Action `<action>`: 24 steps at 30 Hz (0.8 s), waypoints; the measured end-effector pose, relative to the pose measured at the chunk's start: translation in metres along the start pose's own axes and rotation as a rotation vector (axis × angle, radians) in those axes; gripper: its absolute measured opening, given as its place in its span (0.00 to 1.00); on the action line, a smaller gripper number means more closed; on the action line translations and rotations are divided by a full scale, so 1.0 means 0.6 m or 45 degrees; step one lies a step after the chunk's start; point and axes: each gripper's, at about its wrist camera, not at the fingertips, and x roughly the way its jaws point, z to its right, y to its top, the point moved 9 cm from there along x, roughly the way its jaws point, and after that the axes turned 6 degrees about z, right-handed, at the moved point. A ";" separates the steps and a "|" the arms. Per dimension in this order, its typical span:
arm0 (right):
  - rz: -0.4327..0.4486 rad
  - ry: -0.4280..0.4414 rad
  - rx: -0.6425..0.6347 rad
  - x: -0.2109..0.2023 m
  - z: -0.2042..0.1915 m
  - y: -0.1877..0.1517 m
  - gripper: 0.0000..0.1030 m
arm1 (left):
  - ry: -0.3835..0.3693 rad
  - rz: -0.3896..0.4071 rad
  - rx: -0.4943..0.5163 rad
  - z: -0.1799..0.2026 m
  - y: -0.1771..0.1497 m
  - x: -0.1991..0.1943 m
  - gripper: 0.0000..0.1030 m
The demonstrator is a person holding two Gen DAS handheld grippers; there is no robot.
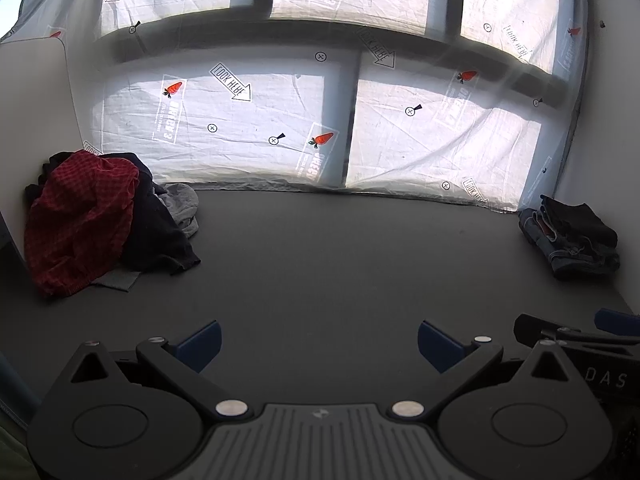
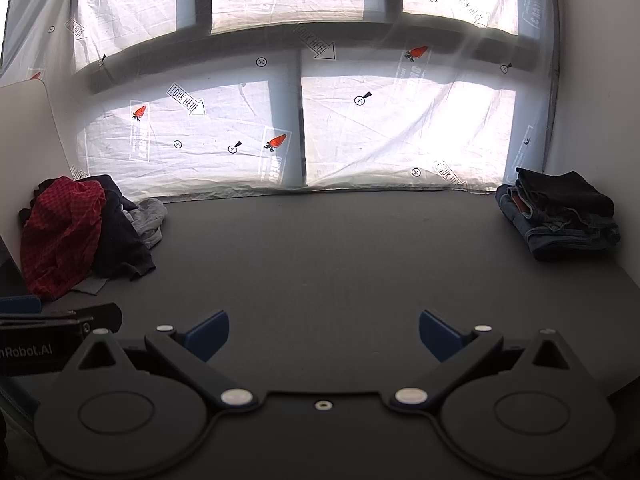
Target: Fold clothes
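A heap of unfolded clothes lies at the far left of the dark table: a red checked garment point(image 1: 80, 216) point(image 2: 60, 232), a black garment point(image 1: 160, 232) point(image 2: 120, 240) and a grey one point(image 1: 184, 204) point(image 2: 150, 216). At the far right sits a folded stack point(image 1: 572, 236) point(image 2: 560, 216), a black piece on top of blue jeans. My left gripper point(image 1: 318, 344) hovers open over the near middle of the table, holding nothing. My right gripper point(image 2: 324, 336) is open too, beside it, with nothing between its blue pads point(image 2: 208, 334).
The dark grey table point(image 1: 340, 260) point(image 2: 340, 260) stretches between heap and stack. A white printed sheet point(image 1: 260, 120) point(image 2: 380, 128) covers the windows behind. White walls stand at both sides. The other gripper's body shows at each view's edge point(image 1: 576, 334) point(image 2: 60, 322).
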 end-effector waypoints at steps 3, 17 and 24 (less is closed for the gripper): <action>-0.001 0.000 0.000 0.001 0.000 -0.001 1.00 | -0.001 0.000 -0.002 -0.002 0.001 0.000 1.00; -0.003 -0.001 -0.013 0.000 -0.003 0.007 1.00 | -0.008 0.003 -0.006 -0.011 0.004 0.000 1.00; -0.011 -0.003 -0.006 0.003 -0.003 0.008 1.00 | -0.008 -0.002 0.006 -0.008 0.002 0.001 1.00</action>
